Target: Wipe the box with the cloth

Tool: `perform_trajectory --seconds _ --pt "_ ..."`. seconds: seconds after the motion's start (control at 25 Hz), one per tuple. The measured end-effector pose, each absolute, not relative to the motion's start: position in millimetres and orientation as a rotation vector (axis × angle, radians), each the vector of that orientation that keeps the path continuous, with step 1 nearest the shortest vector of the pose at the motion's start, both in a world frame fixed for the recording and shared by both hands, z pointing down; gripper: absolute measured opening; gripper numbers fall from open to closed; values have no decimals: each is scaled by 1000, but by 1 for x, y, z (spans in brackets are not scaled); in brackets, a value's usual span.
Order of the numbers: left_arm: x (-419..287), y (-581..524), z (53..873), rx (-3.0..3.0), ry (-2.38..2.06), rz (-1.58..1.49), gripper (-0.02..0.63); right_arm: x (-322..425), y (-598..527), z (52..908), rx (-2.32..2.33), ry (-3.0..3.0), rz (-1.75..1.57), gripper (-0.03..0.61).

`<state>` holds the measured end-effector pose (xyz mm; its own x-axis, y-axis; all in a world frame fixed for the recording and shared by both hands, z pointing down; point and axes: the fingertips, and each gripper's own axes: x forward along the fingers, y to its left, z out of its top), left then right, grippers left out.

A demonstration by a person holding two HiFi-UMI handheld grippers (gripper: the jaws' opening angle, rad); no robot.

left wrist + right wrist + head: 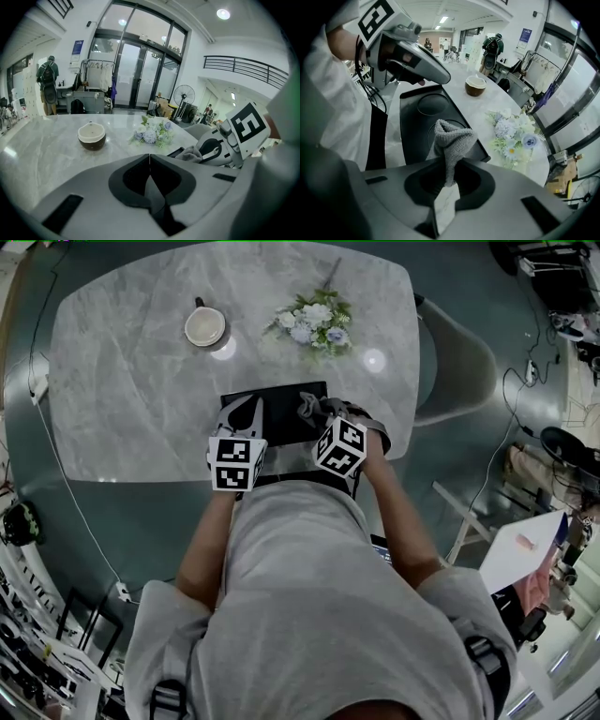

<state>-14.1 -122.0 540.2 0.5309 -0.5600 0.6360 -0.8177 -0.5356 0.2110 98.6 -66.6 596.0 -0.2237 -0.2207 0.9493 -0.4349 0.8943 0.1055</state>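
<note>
Presently clamps cloth (452, 138) in right gripper (446, 171) directly over right end of box (415, 136), lying lengthwise along table's (141, 381) near edge.

In the head view I lose the near edge of the box (281, 396) under the left gripper (242, 413) and the right gripper (314, 411). The cloth (307, 405) is a small grey lump there, too small for me to read. In the right gripper view its lower end vanishes between the jaws. The left gripper view gives me only a sliver of the box, the rest behind that gripper's own body.
</note>
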Motion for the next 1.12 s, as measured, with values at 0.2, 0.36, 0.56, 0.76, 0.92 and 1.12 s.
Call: perform_trajectory --seconds 0.2,0.36,0.56,0.76,0.92,1.12 --pt "-40 -127 537 2246 -1181 658 23 79 -73 570 498 -1901 271 51" --pt "-69 -130 536 2200 -1255 623 23 42 -92 552 477 -1977 202 51" --pt "-108 -129 532 2143 -1346 580 23 -9 -108 543 420 -2024 92 52" --pt "-146 -124 533 2088 -1404 552 23 -55 -113 548 338 -2032 24 51" --pt "-172 -118 534 2064 -1425 545 23 -78 -114 564 268 -1975 -46 52" --pt "-192 -112 538 2052 -1424 542 23 -95 -111 587 222 -1924 -62 52"
